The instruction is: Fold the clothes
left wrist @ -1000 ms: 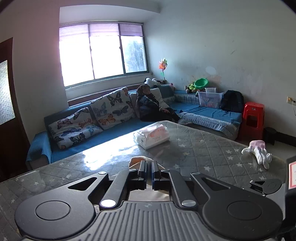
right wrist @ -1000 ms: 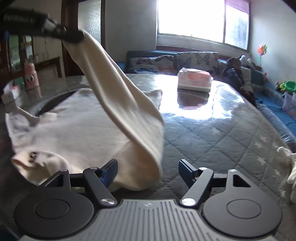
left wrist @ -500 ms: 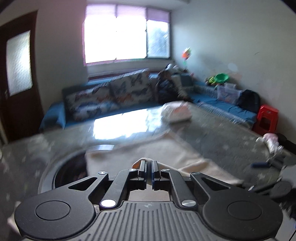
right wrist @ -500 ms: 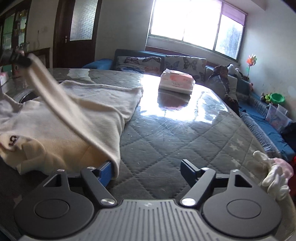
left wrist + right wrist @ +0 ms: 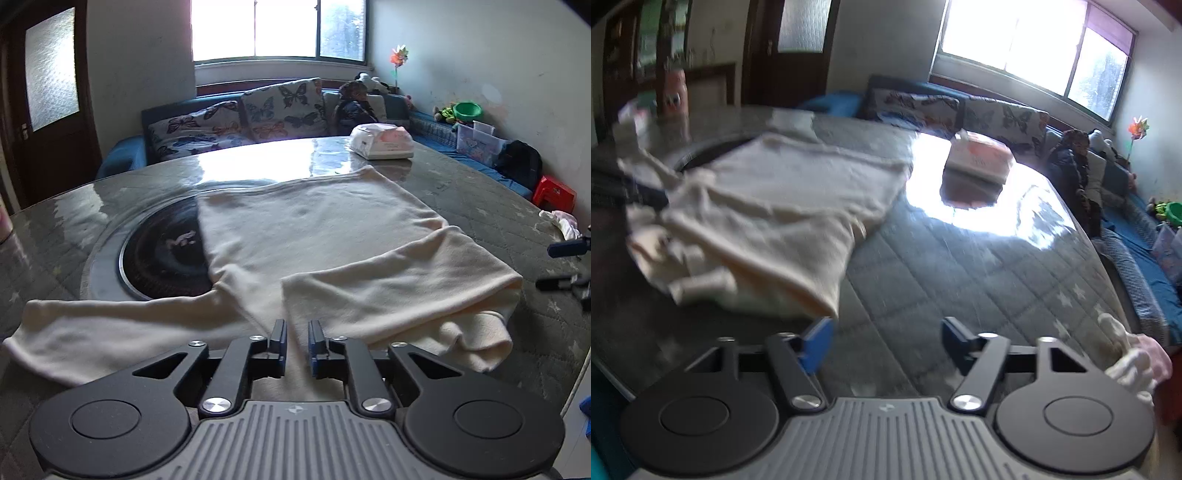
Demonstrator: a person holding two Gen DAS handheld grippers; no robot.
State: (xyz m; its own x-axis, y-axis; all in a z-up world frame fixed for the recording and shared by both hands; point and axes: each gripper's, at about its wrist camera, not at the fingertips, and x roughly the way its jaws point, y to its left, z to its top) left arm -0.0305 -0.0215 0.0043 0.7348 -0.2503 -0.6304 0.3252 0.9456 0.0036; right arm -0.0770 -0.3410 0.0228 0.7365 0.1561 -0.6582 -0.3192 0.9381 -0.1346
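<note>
We take the garment (image 5: 314, 243) as our landmark: it lies spread on the table (image 5: 461, 192), its left edge over the round inset plate (image 5: 162, 258). Its left sleeve (image 5: 110, 325) stretches left along the near edge; its right sleeve (image 5: 399, 288) is folded across its near right part. Beyond it, toward the sofa (image 5: 236, 122), sits a tissue pack (image 5: 382, 141). Well to its right, at the table's edge, lies a small cloth bundle (image 5: 561, 221). Just before it we see the left gripper (image 5: 296, 339); the right gripper (image 5: 882, 341) is off its near right corner, over bare table.
</note>
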